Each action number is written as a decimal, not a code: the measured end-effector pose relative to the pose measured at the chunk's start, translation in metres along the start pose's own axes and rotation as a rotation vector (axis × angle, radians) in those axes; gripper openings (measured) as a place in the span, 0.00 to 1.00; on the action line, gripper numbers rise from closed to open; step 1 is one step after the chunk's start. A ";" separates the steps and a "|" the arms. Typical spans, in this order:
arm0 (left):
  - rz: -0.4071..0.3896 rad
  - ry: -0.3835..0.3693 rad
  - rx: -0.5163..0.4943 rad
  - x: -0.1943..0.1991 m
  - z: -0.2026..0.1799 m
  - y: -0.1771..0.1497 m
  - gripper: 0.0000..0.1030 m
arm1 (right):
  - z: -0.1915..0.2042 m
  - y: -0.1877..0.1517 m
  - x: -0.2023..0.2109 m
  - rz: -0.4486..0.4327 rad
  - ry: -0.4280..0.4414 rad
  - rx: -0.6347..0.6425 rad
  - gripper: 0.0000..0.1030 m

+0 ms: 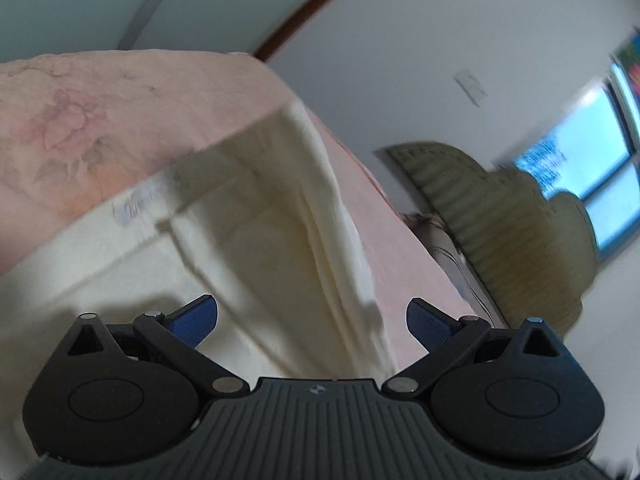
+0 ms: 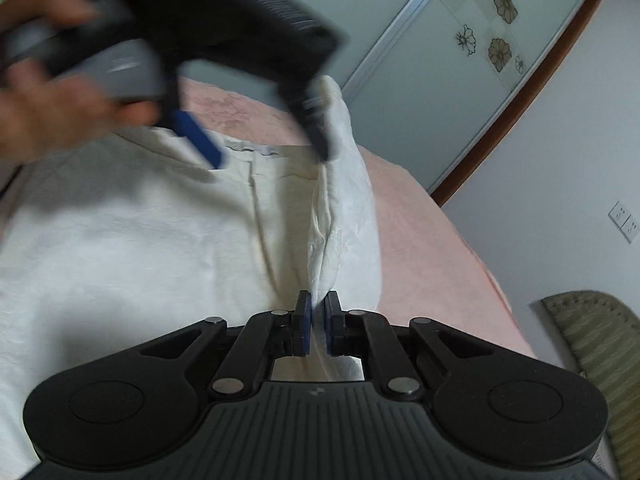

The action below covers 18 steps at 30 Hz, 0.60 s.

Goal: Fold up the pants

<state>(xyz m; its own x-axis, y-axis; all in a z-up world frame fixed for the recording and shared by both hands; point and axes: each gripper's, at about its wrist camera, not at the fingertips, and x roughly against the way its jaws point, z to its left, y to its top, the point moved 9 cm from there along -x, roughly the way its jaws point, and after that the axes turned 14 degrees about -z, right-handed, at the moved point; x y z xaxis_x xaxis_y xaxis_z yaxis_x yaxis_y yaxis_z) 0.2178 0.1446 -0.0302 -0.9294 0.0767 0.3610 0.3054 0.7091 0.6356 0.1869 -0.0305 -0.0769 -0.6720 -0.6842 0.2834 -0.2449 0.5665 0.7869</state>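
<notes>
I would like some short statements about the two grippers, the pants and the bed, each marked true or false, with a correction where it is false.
1. The right gripper is shut on a fold of the pants. True.
2. The left gripper is closed on the fabric. False: its jaws stand wide apart, with nothing pinched between them.
3. The pants are dark blue. False: they are cream white; only the gripper pads are blue.
4. The pants lie on a pink bed cover. True.
5. In the right wrist view, a hand holds the other gripper above the waistband. True.
</notes>
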 end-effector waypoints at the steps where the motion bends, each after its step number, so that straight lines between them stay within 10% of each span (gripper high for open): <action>1: -0.006 0.017 0.008 -0.008 0.001 0.006 0.99 | 0.001 0.000 0.001 -0.003 -0.001 -0.017 0.07; 5: -0.035 0.065 0.098 -0.033 0.013 0.025 0.88 | 0.007 0.002 0.004 -0.014 -0.012 -0.047 0.07; 7: -0.007 0.064 0.138 -0.038 0.018 0.025 0.33 | 0.011 -0.003 0.009 -0.014 -0.026 -0.055 0.07; 9: 0.022 0.018 0.173 -0.036 0.019 0.022 0.11 | 0.012 -0.004 0.008 -0.018 -0.073 -0.025 0.08; 14: -0.015 -0.018 0.129 -0.012 0.016 0.020 0.04 | 0.015 -0.020 0.004 0.029 -0.190 0.051 0.48; 18: -0.027 -0.057 0.123 0.007 0.014 0.024 0.04 | -0.001 -0.029 0.018 0.051 -0.269 -0.016 0.48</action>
<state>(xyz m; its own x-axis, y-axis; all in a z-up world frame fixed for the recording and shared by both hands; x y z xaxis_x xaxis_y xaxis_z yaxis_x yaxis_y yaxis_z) 0.2157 0.1718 -0.0222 -0.9482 0.0940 0.3036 0.2561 0.7916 0.5548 0.1825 -0.0599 -0.0937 -0.8451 -0.5074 0.1684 -0.1966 0.5880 0.7846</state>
